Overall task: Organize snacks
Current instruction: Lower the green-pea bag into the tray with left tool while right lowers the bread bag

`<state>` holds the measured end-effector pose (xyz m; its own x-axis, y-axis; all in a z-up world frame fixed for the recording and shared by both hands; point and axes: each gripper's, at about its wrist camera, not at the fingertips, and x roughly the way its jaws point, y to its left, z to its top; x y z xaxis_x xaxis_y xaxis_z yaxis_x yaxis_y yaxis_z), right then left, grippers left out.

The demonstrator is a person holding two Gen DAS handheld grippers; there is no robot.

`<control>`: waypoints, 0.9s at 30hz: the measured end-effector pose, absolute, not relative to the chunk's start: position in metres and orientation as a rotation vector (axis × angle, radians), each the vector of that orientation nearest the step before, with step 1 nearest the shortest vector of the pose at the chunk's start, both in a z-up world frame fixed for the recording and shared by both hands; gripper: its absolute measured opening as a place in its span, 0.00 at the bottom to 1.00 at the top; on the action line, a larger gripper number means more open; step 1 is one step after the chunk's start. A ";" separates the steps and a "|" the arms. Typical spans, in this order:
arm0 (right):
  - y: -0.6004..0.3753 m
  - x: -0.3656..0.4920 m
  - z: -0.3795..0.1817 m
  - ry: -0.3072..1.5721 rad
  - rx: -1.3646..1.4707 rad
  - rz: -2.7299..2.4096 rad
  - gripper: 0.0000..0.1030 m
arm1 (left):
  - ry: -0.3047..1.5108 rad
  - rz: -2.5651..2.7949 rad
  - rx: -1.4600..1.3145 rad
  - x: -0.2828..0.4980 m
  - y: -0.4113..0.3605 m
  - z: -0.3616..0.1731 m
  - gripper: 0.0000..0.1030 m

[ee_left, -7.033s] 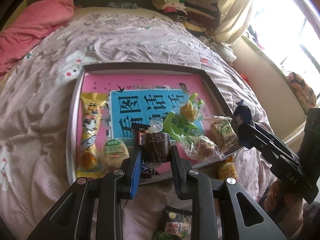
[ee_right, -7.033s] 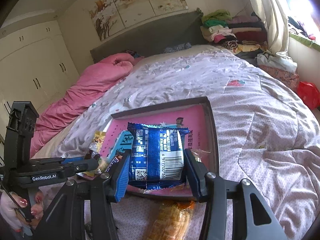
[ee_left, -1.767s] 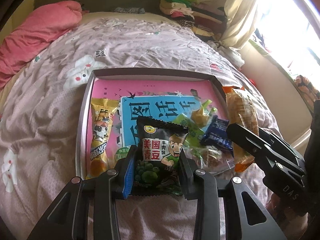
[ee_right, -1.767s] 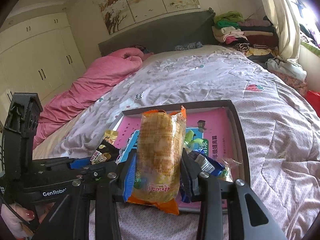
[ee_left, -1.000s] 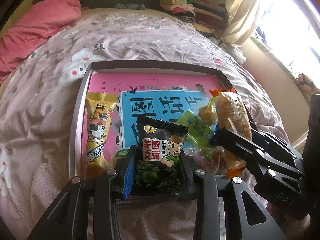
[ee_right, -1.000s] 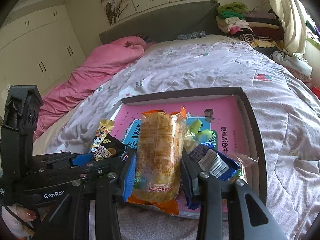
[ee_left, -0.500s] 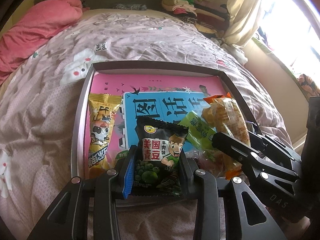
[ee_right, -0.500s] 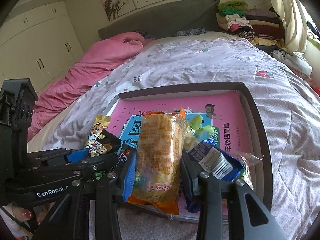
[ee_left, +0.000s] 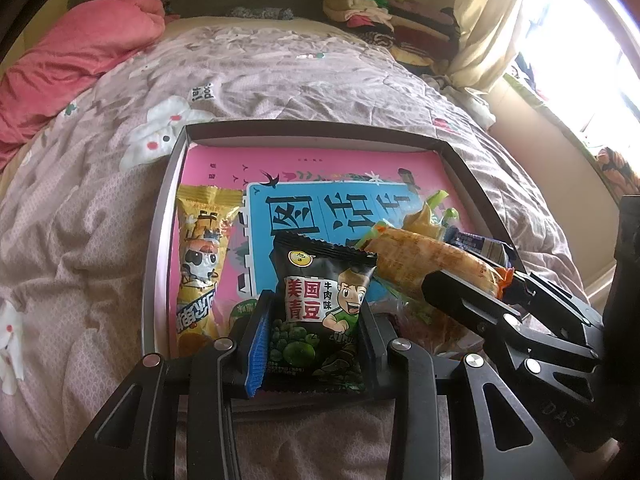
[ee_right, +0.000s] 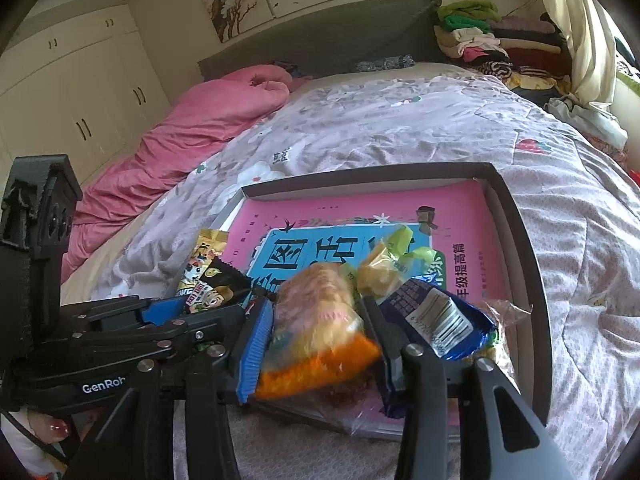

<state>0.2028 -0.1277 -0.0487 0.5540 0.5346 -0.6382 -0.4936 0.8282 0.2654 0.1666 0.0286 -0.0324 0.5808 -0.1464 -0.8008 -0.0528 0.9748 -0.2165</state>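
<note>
We find the left gripper (ee_left: 314,336) clamped on the pea bag (ee_left: 320,316) and the right gripper (ee_right: 316,340) clamped on the orange packet (ee_right: 320,328), both at the tray's (ee_left: 160,216) 6 o'clock edge.

- My left gripper (ee_left: 312,344) holds a black green-pea packet (ee_left: 320,312) upright over the near edge of the box (ee_left: 160,240).
- My right gripper (ee_right: 316,340) pinches an orange-ended cracker pack (ee_right: 316,332), blurred, tilted low over the box.
- A yellow panda snack bar (ee_left: 202,256) lies flat along the box's left side.
- A blue packet (ee_right: 436,316) lies near the right corner.
</note>
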 end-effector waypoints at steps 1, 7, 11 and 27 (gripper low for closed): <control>-0.128 0.202 -0.048 0.773 0.057 0.609 0.44 | 0.951 -0.056 -0.227 0.166 0.029 -0.032 0.37; -0.130 0.199 -0.045 0.766 0.065 0.612 0.44 | 0.952 -0.062 -0.223 0.165 0.027 -0.032 0.38; -0.136 0.196 -0.040 0.751 0.075 0.610 0.46 | 0.957 -0.073 -0.215 0.166 0.024 -0.033 0.42; -0.150 0.184 -0.023 0.683 0.076 0.599 0.55 | 0.960 -0.108 -0.219 0.161 0.019 -0.027 0.54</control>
